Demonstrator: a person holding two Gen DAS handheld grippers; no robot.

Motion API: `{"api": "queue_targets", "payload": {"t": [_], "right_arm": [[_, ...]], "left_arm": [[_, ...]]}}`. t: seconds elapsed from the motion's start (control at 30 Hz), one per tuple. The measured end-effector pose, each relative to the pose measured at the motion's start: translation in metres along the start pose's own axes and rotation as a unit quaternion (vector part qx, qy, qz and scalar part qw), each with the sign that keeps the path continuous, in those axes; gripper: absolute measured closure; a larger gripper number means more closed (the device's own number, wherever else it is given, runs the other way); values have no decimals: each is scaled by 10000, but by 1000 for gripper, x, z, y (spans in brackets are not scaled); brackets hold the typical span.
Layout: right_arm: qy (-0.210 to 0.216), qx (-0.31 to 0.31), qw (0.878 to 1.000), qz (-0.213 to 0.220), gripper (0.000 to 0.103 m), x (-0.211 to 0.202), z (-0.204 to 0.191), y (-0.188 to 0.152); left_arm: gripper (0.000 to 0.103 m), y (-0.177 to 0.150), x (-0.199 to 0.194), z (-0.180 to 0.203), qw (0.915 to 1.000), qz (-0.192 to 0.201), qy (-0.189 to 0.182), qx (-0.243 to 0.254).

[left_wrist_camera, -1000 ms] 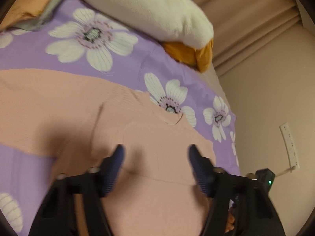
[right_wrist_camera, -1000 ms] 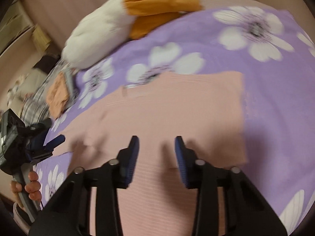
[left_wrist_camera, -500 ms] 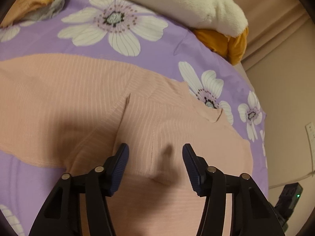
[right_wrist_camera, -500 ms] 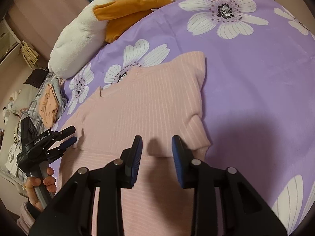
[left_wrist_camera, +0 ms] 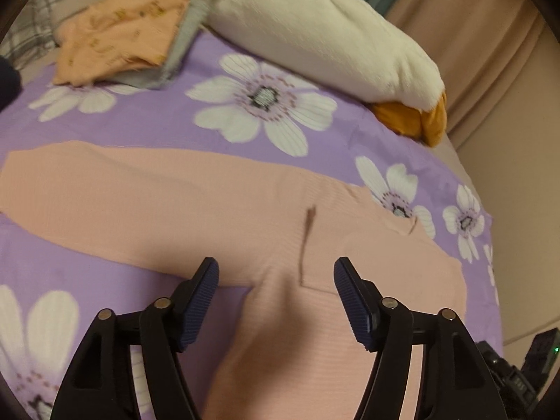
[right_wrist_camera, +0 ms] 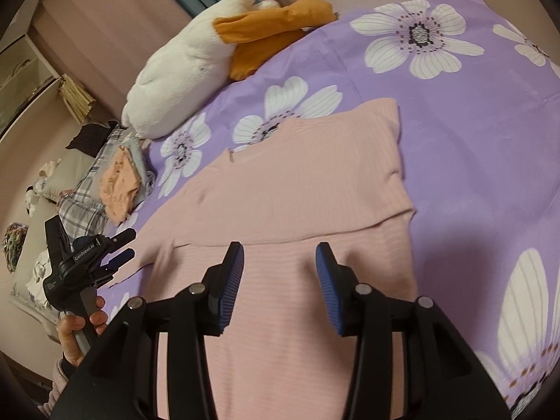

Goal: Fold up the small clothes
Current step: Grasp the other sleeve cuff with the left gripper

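Note:
A pink ribbed long-sleeve top (left_wrist_camera: 210, 203) lies flat on the purple flowered bedspread (left_wrist_camera: 105, 122). One sleeve stretches out to the left in the left wrist view. The other sleeve is folded across the chest in the right wrist view (right_wrist_camera: 297, 189). My left gripper (left_wrist_camera: 276, 280) is open and empty, above the top near the armpit of the outstretched sleeve. My right gripper (right_wrist_camera: 280, 262) is open and empty, above the top's body just below the folded sleeve. The left gripper also shows in the right wrist view (right_wrist_camera: 119, 245), beside the top's left edge.
A white and orange plush toy (left_wrist_camera: 325, 45) lies at the head of the bed. An orange printed garment (left_wrist_camera: 119, 35) on grey and plaid clothes sits at the far left. Curtains (left_wrist_camera: 483, 42) and a wall are beyond. The purple bedspread shows in the right wrist view (right_wrist_camera: 472, 122).
Both grippers have opened wider and pulled back from the top. The left view has swung to take in the outstretched sleeve. The sleeve on the right lies folded over the chest.

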State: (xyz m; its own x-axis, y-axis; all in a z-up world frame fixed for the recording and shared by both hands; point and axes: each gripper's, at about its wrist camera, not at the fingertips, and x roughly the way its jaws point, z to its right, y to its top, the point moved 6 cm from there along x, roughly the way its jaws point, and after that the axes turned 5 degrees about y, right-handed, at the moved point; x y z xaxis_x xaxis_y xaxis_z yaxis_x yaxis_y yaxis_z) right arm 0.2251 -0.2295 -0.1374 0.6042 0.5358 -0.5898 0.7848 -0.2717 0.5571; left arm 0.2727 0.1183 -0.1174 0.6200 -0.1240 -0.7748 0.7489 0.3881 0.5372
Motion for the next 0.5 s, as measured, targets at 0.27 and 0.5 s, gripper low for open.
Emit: {"api": "queue_targets", "payload": {"t": [0.27,0.5], "right_arm": [[105,-80,9998,-161,54,5,-30,-17],[90,-108,9992,-362,51,15,-42,-30]], "left_arm": [[10,5,-20,-49,9991,124,85,-409],[9,10,-20,-115,9913,72,-80,-1309]]}}
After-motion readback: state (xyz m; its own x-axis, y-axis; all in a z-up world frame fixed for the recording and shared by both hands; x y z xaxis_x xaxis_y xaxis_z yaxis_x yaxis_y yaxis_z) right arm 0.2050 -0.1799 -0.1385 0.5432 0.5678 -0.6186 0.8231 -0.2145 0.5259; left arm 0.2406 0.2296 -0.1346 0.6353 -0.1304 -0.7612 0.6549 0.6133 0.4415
